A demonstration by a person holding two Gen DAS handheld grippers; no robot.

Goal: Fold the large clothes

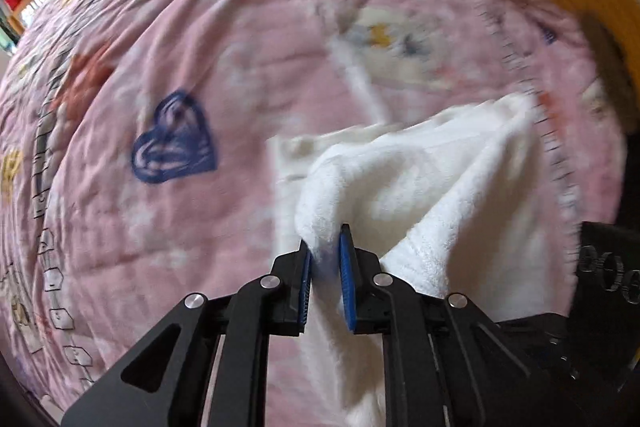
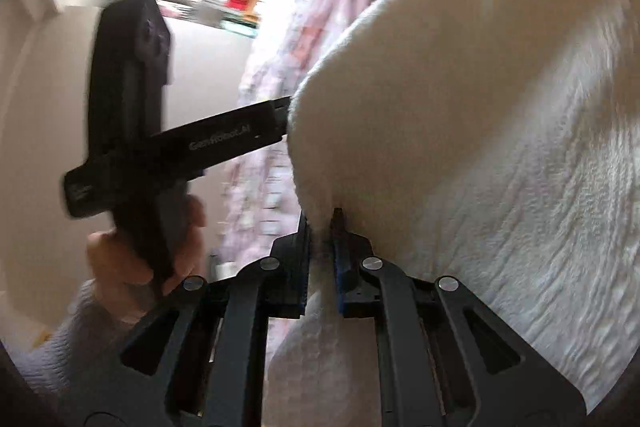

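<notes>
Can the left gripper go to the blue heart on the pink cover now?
Probably not yet. The left gripper is shut on the white fleece garment, so it would drag that along. The blue heart itself lies uncovered on the pink cover.

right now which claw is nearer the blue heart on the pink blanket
Left. The left claw, shut on the white fleece garment, sits just right of the blue heart. The right claw grips the garment farther right; no heart shows in its view.

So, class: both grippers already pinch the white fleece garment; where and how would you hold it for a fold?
Hold the white fleece garment by its edge, coming in from the near side. Both the left gripper and right gripper pinch a bunched edge, with the rest hanging above the pink quilt.
</notes>
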